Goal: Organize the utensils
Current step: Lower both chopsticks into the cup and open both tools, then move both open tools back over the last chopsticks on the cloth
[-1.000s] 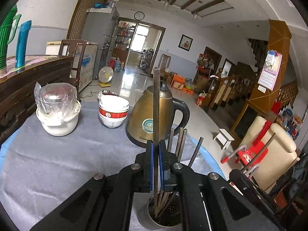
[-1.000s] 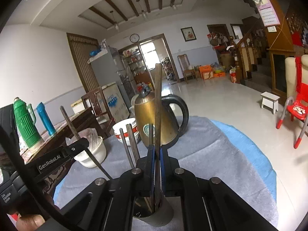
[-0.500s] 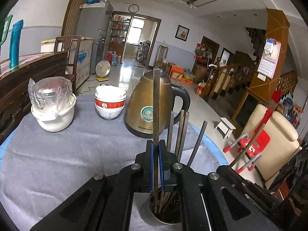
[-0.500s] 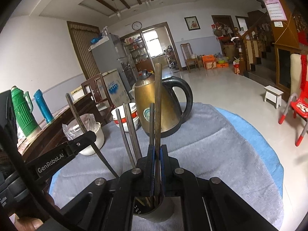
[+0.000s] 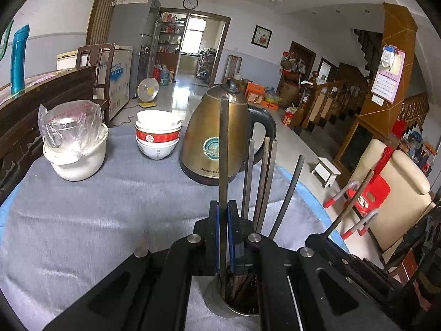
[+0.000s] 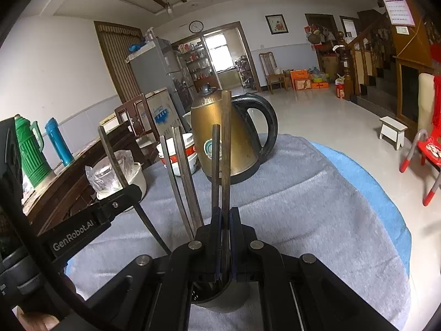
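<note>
Straight ahead of both sets of fingers sits the same metal holder, right under the tips, on a grey cloth that covers a round table with a blue edge. The left gripper is clenched on one dark chopstick that stands upright, its lower end inside the holder's mouth. The right gripper is likewise clamped on a brown chopstick, also upright with its foot down in the holder.

More chopsticks already lean in the holder just right of the left fingers, fanning outward; from the right camera they lean just left of its fingers. They crowd close beside each grip.

Beyond the fingertips the cloth lies bare up to a brass-coloured kettle with a black handle, directly ahead. Left of it stand stacked bowls, and further left a white pot with a bagged glass lid on top. All three stand well apart from the holder.

To the right the table edge curves close, with open tiled floor past it, a small white stool and a red chair. On the left side a dark wooden counter borders the table, carrying a green flask and a blue one. The other gripper's black body reaches in beside each view.
</note>
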Demonstrator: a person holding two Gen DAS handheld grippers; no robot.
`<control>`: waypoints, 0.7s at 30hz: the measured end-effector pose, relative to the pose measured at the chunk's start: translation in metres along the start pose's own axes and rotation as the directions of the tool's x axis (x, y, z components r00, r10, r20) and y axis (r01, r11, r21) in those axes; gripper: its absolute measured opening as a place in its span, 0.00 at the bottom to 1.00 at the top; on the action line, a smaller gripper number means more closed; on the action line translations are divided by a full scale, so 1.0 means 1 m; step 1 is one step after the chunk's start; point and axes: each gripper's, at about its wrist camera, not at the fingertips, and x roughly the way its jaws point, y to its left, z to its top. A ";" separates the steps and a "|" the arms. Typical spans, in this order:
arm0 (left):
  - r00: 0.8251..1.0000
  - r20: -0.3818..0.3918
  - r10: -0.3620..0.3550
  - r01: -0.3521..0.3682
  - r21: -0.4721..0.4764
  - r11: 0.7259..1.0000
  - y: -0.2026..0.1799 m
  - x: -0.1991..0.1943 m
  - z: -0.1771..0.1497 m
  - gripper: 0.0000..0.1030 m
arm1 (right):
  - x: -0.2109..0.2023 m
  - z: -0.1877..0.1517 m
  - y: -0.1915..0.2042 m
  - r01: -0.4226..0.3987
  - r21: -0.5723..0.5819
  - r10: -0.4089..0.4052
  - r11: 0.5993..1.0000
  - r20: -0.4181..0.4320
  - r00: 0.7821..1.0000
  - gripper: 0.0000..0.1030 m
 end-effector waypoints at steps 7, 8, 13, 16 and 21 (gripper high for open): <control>0.999 -0.032 -0.002 0.002 -0.002 1.000 0.002 0.003 -0.003 0.06 | 0.005 -0.004 0.000 -0.002 -0.001 0.002 1.000 -0.030 1.000 0.06; 0.999 -0.035 -0.001 0.001 -0.004 1.000 0.002 0.003 -0.003 0.06 | 0.006 -0.004 0.000 -0.003 -0.002 0.003 1.000 -0.036 0.999 0.06; 0.999 -0.047 0.003 -0.004 -0.013 1.000 0.004 0.001 -0.001 0.06 | 0.007 -0.004 -0.001 -0.003 0.004 0.003 1.000 -0.051 0.999 0.08; 0.998 -0.061 0.001 -0.003 -0.030 1.000 0.008 -0.003 0.003 0.13 | 0.009 -0.003 -0.001 0.006 -0.001 -0.006 1.000 -0.068 0.998 0.08; 1.000 -0.020 0.014 -0.015 -0.075 0.997 0.021 -0.027 0.012 0.43 | -0.007 0.006 -0.004 0.045 0.021 -0.044 0.999 -0.039 0.998 0.08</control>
